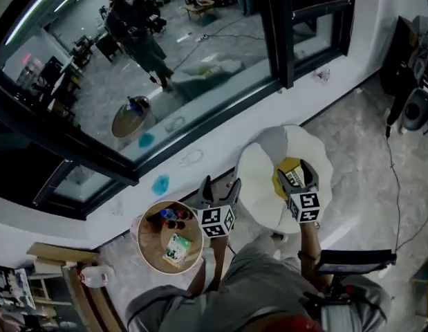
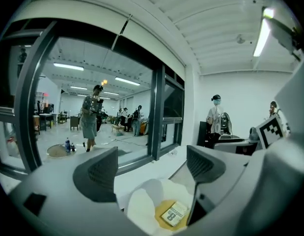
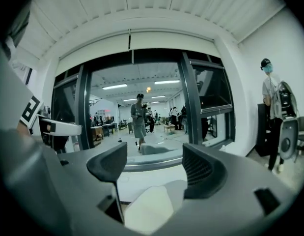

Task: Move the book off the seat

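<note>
A small pale-covered book with dark print (image 2: 174, 214) is lying flat on a round yellow cushion (image 2: 160, 216), which is sitting in the hollow of a white round-backed shell seat (image 1: 258, 168). The right gripper (image 1: 295, 173) is hovering over that seat, its jaws standing wide apart and gripping nothing. In the head view its tips are framing the book from above, while the right gripper view is showing only the seat's white back below the open jaws. The left gripper (image 1: 220, 185) is hanging just beside the seat's left edge. It is likewise released, with empty air between its jaws and the book showing low down by its right jaw. A round wooden side table (image 1: 148, 247) is standing near the seat's left side, carrying a green packet (image 1: 177, 249) and some small bottles (image 1: 173, 216). Behind the seat, a dark-framed window (image 1: 276, 33) is running above a white sill (image 1: 220, 140).
</note>
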The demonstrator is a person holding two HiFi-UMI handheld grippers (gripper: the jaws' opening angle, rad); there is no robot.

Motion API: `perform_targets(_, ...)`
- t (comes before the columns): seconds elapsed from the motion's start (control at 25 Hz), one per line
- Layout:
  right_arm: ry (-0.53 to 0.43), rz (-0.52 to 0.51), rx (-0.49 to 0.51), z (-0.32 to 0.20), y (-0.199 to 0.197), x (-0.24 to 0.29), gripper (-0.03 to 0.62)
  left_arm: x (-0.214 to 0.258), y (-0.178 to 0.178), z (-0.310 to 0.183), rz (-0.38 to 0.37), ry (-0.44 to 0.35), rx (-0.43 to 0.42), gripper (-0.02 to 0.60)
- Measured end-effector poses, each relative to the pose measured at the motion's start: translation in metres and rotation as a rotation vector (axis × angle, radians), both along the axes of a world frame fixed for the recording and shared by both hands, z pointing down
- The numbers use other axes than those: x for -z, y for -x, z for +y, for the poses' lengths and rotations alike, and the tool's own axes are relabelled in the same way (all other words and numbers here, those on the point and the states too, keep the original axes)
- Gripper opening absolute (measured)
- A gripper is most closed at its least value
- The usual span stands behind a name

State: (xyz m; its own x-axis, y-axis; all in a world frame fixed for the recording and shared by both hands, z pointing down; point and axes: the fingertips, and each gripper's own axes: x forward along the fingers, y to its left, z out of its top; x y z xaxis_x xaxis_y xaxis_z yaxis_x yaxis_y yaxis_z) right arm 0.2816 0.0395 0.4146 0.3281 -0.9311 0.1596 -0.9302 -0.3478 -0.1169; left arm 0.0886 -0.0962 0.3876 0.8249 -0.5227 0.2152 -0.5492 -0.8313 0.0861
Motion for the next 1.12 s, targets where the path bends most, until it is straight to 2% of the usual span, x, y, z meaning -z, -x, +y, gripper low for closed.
perform_targets(0.12, 0.016, 0.026, -0.031, -0.006, -0.041, 0.006, 0.357, -0.002, -0.056, -0.026, 0.061, -0.02, -0.036, 0.448)
perform_targets(0.24, 0.074, 0.049, -0.064, 0.013, -0.088, 0.012, 0.357, -0.011, -0.109, -0.031, 0.111, 0.021, -0.068, 0.447)
perform_targets(0.4, 0.118, 0.076, -0.127, 0.032, -0.151, 0.044, 0.357, 0.011, -0.169, -0.033, 0.185, 0.053, -0.089, 0.447)
perform_targets(0.56, 0.161, 0.096, -0.134, 0.007, -0.184, 0.045, 0.357, -0.013, -0.207, -0.048, 0.179, 0.111, -0.108, 0.446)
perform_targets(0.72, 0.16, 0.097, -0.071, -0.037, -0.199, 0.041, 0.357, -0.025, -0.239, -0.055, 0.148, 0.138, -0.121, 0.447)
perform_targets(0.88, 0.155, 0.088, 0.066, -0.095, -0.205, 0.034, 0.357, -0.009, -0.253, -0.074, 0.158, 0.102, -0.045, 0.448)
perform_targets(1.0, 0.125, 0.086, 0.143, -0.127, -0.192, 0.034, 0.357, 0.001, -0.234, -0.088, 0.185, 0.087, 0.059, 0.448)
perform_targets(1.12, 0.096, 0.093, 0.21, -0.153, -0.179, 0.04, 0.357, -0.002, -0.213, -0.095, 0.199, 0.114, 0.16, 0.448)
